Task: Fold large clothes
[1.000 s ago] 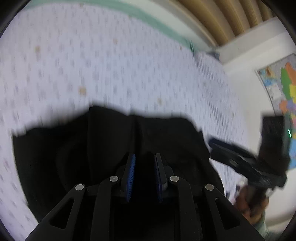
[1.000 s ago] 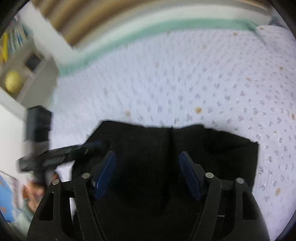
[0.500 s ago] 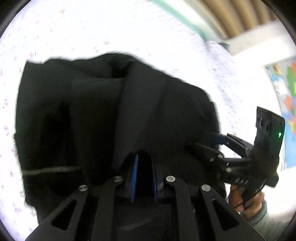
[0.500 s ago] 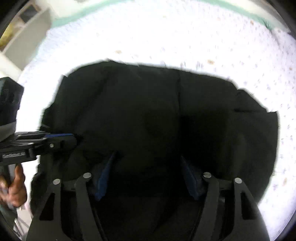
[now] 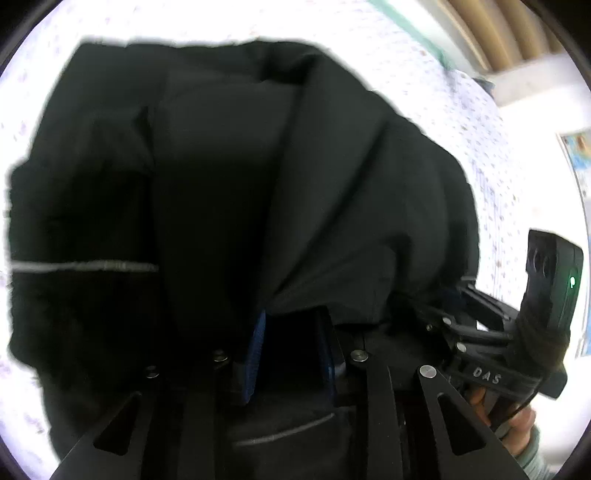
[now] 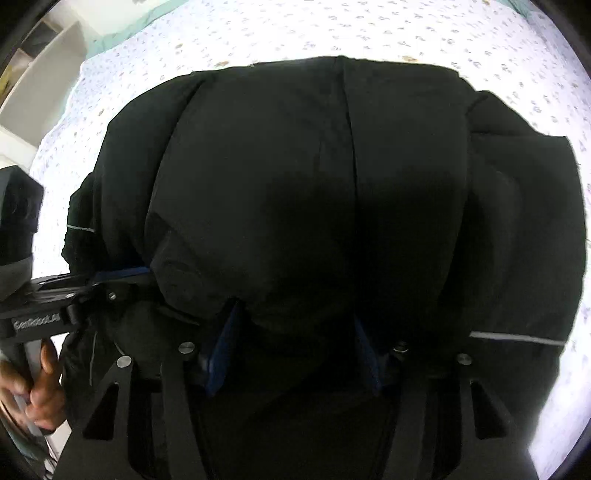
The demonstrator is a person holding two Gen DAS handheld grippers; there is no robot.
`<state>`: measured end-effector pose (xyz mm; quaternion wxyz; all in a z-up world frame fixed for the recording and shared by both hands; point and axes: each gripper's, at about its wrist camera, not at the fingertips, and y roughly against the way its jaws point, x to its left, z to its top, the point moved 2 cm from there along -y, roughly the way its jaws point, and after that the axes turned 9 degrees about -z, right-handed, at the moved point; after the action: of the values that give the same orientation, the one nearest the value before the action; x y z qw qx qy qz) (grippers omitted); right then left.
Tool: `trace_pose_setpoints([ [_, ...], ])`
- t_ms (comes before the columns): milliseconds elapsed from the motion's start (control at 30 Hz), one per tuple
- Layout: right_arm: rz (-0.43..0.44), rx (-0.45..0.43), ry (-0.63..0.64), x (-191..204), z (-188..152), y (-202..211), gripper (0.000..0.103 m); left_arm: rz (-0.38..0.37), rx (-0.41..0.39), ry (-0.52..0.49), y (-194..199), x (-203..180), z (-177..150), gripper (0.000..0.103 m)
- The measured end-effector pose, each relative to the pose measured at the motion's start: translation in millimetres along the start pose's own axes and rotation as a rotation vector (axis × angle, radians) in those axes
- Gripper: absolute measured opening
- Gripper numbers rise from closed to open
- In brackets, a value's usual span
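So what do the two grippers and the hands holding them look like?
Both are black linkage frames with silver rivets and blue ribbed finger pads. The right gripper carries white "DAS" lettering and a black module with a green light. The left gripper has white lettering. Bare hands grip both handles.

The garment lies on the bed. The left gripper and right gripper sit side by side at its near edge, fingers under a fold. A shelf stands left of the bed.
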<state>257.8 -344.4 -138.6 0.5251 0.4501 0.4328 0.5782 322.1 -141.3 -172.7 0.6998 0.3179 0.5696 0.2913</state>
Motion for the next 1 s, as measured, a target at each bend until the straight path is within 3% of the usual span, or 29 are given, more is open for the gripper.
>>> trace_pose_setpoints([
  [100,0.018,-0.038,0.014,-1,-8,26,0.06,-0.01,-0.029,-0.057,40,-15,-27,0.029],
  [233,0.094,-0.103,-0.03,-26,-46,70,0.063,0.026,-0.074,-0.03,98,7,-72,0.033],
  [367,-0.027,-0.065,-0.078,-73,-109,79,0.064,0.054,-0.079,0.125,148,71,-128,0.038],
  [467,-0.052,-0.02,-0.154,-105,-148,93,0.064,0.032,-0.072,0.244,177,123,-160,0.038],
  [600,-0.047,0.025,-0.27,-143,-207,92,0.063,-0.015,-0.041,0.348,173,147,-205,0.038],
  [733,-0.048,0.042,-0.318,-157,-243,92,0.063,-0.027,0.013,0.425,156,162,-237,0.038],
  [867,-0.13,0.076,-0.296,-173,-271,100,0.064,-0.085,0.031,0.44,145,160,-252,0.043],
  [1000,-0.099,0.156,-0.307,-176,-295,85,0.061,-0.087,0.056,0.376,135,144,-251,0.046],
])
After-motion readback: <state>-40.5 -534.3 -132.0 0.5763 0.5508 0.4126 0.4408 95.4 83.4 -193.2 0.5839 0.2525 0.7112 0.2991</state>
